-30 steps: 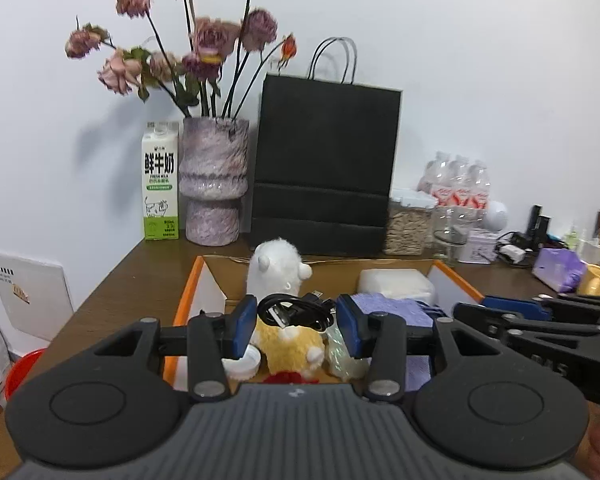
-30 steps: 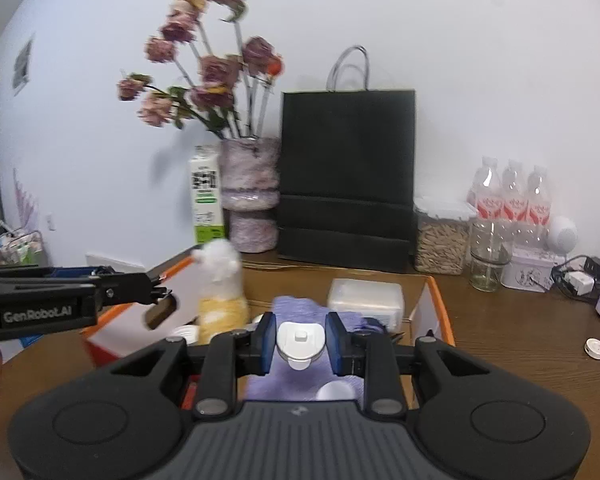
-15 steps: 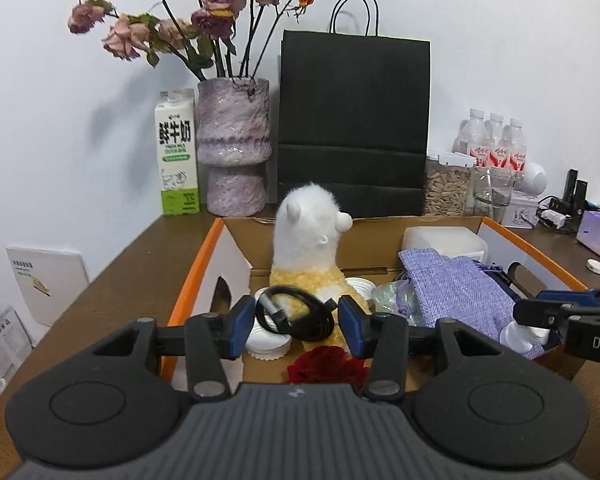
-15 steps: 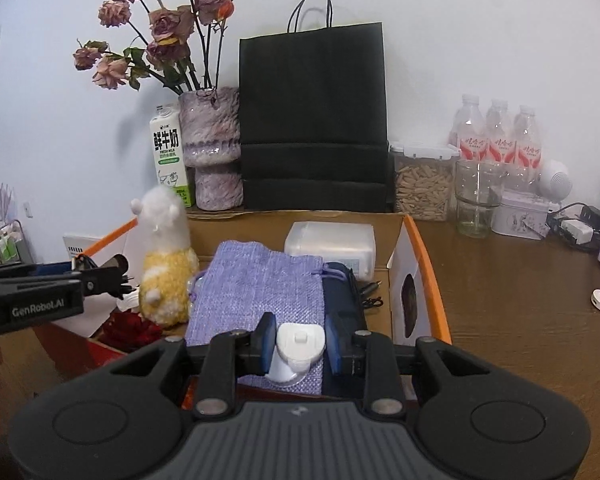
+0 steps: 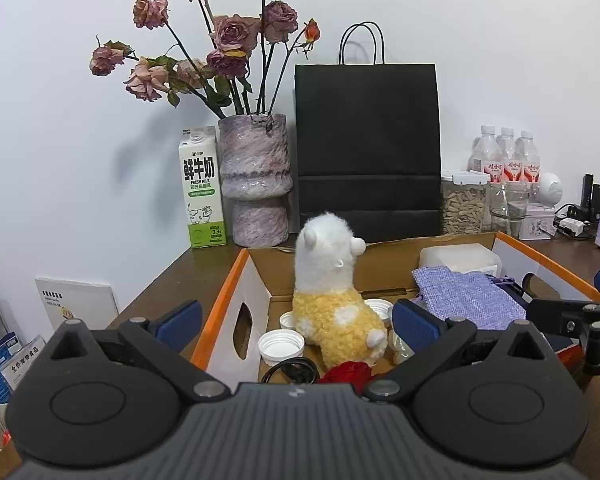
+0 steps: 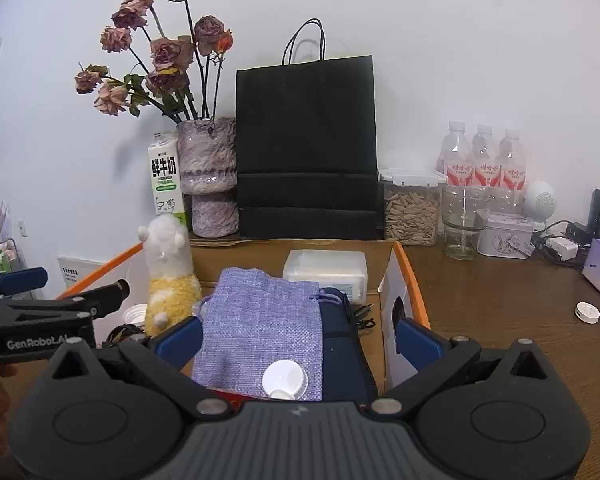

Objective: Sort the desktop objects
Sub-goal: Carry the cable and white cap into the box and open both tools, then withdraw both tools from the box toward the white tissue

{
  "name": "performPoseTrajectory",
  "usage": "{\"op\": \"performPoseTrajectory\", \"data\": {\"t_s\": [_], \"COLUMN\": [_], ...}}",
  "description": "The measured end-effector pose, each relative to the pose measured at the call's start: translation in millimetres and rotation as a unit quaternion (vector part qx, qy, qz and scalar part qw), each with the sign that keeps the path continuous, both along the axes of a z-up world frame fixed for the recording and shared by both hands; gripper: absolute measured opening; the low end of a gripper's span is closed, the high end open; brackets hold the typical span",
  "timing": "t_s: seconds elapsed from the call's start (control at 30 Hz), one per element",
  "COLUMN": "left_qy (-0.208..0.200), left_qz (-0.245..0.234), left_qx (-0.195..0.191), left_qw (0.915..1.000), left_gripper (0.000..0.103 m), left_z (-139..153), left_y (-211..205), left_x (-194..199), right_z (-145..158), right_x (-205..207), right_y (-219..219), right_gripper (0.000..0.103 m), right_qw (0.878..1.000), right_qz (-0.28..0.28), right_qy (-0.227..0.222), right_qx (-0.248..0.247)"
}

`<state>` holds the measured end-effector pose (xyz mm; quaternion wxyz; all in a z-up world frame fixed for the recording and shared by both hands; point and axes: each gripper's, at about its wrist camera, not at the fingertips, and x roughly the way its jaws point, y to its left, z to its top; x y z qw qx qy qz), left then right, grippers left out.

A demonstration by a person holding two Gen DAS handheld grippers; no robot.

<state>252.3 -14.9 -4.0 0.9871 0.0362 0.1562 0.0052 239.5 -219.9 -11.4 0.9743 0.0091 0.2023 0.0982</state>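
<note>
The box, orange-edged cardboard on the desk, now holds both things the grippers carried a second ago. The left gripper, which then pinched a coiled black cable, has spread its fingers wide, and the cable lies on the box floor at the near left, just beside a white cap and the red item, in front of the plush alpaca. The right gripper has likewise let go: its fingers stand wide apart and the white lid it gripped half a second ago now rests on the near end of the purple pouch, which lies over a dark blue case with a clear container behind it. Both grippers hover over the box, empty. Two drops look finished, so the sorting seems to move on to whatever is loose outside the box; a small white round thing sits on the desk to the right, well apart from it, and looks a likely next pick for the right gripper. The lid sits on soft cloth and may slide off if the pouch is nudged.
</note>
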Motion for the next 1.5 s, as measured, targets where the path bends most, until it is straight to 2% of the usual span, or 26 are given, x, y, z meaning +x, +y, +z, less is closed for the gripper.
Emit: {"op": "performPoseTrajectory", "data": {"t_s": [0.5, 0.97, 1.33, 1.43, 1.5], "left_qy": [-0.016, -0.004, 0.035, 0.046, 0.055], "left_qz": [0.01, 0.03, 0.05, 0.051, 0.051], "left_qx": [-0.009, -0.003, -0.005, -0.007, -0.009], "left_qw": [0.9998, 0.9995, 0.9981, 0.9976, 0.9972], "left_gripper": [0.103, 0.103, 0.103, 0.103, 0.103], "left_z": [10, 18, 0, -7, -12], "left_y": [8, 53, 90, 95, 99], "left_x": [-27, -80, -101, -103, -103], "right_z": [9, 12, -12, -20, -26], "right_x": [-22, -73, -77, -68, -62], "right_y": [8, 29, 71, 85, 93], "right_gripper": [0.103, 0.103, 0.102, 0.096, 0.087], "right_qw": [1.0, 1.0, 0.996, 0.994, 0.992], "right_qz": [0.002, 0.019, 0.066, 0.073, 0.072], "right_qy": [-0.015, -0.007, 0.047, 0.07, 0.084], "right_qx": [-0.006, -0.013, -0.04, -0.048, -0.057]}}
